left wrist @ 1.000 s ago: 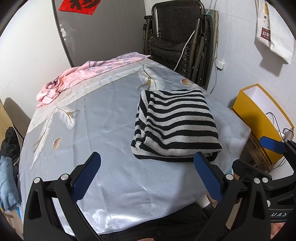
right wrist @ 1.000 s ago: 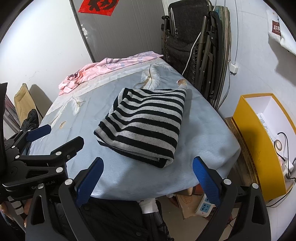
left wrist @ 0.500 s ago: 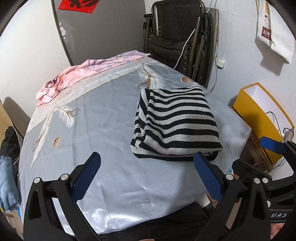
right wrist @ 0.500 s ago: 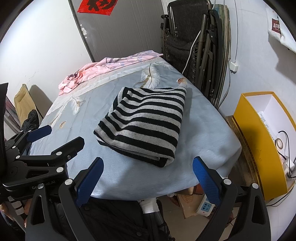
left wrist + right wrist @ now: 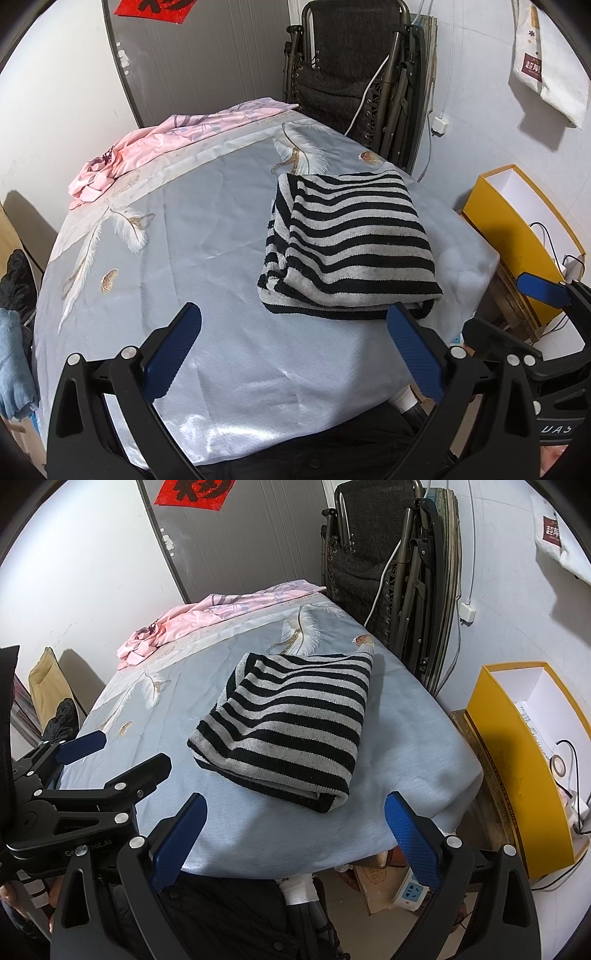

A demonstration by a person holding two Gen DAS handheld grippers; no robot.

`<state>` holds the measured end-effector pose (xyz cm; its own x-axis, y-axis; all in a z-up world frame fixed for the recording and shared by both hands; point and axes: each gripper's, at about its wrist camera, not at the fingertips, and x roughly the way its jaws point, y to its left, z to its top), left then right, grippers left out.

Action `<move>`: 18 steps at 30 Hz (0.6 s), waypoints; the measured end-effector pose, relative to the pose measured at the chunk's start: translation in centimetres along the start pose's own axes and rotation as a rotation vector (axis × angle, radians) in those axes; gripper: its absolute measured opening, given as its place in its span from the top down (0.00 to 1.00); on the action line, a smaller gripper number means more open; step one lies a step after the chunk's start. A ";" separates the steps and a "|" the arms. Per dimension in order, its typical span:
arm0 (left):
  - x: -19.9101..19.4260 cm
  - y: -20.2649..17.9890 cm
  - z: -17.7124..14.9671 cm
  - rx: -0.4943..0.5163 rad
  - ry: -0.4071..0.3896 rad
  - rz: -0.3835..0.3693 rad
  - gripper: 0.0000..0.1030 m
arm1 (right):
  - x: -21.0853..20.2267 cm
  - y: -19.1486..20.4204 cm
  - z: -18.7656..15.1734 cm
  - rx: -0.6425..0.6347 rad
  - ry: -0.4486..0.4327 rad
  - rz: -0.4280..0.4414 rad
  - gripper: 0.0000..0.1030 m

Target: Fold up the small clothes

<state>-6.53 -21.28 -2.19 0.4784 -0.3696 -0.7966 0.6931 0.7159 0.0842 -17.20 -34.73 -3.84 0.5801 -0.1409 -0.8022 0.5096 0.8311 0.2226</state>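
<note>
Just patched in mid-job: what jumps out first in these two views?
The black-and-grey striped sweater, folded into a neat rectangle, lies on the right half of the pale blue sheet. Both grippers, left and right, hang open and empty short of it. A crumpled pink cloth sits at the far-left edge.

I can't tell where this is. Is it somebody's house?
Probably a spare or storage room at home: a folding chair leans on the wall, a bedsheet-covered table holds a striped sweater, a yellow box sits nearby.
</note>
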 end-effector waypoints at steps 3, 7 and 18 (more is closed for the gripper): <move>0.0 0.0 -0.1 -0.003 0.001 -0.006 0.05 | 0.0 0.0 0.0 0.000 -0.001 -0.002 0.05; 0.0 0.0 -0.1 0.002 -0.008 0.002 0.05 | 0.0 0.0 0.0 0.001 0.000 -0.001 0.05; 0.1 0.1 -0.1 0.003 0.000 0.001 0.05 | 0.1 0.0 0.0 0.001 0.001 0.000 0.05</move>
<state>-6.51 -21.18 -2.35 0.4793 -0.3693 -0.7962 0.6942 0.7146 0.0864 -17.16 -34.73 -3.88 0.5791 -0.1404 -0.8031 0.5107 0.8303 0.2231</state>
